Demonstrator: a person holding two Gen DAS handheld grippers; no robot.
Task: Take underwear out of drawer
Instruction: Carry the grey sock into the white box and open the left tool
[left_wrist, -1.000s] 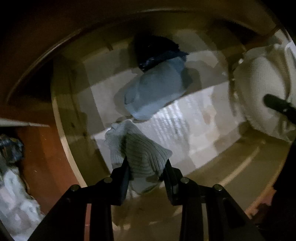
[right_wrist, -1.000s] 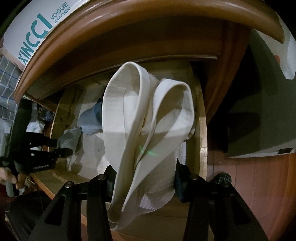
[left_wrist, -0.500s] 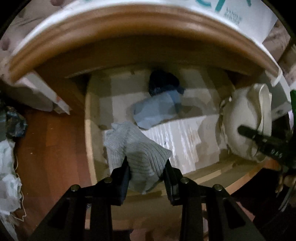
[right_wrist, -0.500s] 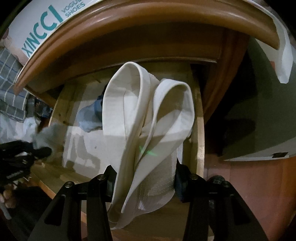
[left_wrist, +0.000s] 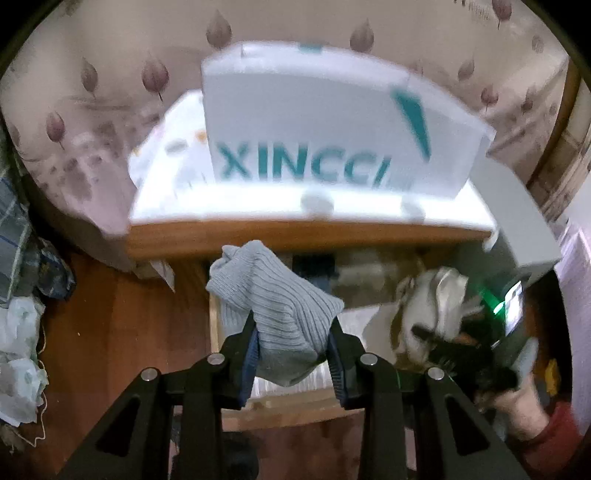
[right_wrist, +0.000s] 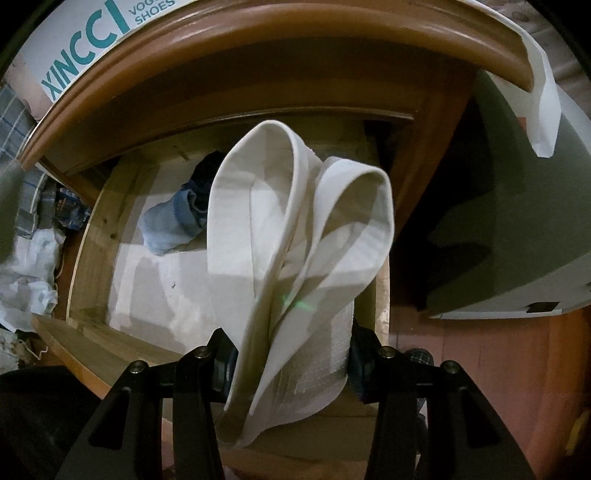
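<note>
Left gripper (left_wrist: 291, 334): jaws set narrow, clamped on a grey ribbed garment (left_wrist: 275, 306); the cloth bulges out above and below the pads.
Grey ribbed garment: bunched, lifted clear above the open drawer (left_wrist: 229, 332), hanging in front of the cabinet top's wooden edge (left_wrist: 295, 236).
Right gripper (right_wrist: 291, 363): jaws set narrow, pressed on a cream-white underwear piece (right_wrist: 295, 266) from both sides.
Cream-white underwear piece: folded into two upright loops above the pads, its wide band edge hanging below them; held over the right end of the drawer (right_wrist: 96, 321). In the left wrist view the same piece (left_wrist: 436, 306) shows blurred at the right, with the right gripper (left_wrist: 461, 354) and the person's hand (left_wrist: 517, 402) in a red sleeve (left_wrist: 554, 443).
Drawer: pulled out, light wood walls, pale liner (right_wrist: 166, 295) on its floor.
Left in the drawer: a light blue garment (right_wrist: 166, 229) touching a dark navy one (right_wrist: 207, 173), both toward the back, well apart from either gripper.
Cabinet top: a white shoe box (left_wrist: 332, 133) with teal lettering stands on it; a white sheet (right_wrist: 543, 110) hangs over its right corner.
Beside the cabinet: a grey box-like unit (right_wrist: 517, 229) to the right; crumpled white bags (left_wrist: 18, 354) and checked cloth (left_wrist: 14, 236) on the reddish floor to the left.
Wall: pale paper with a leaf print (left_wrist: 155, 74) behind the shoe box.
</note>
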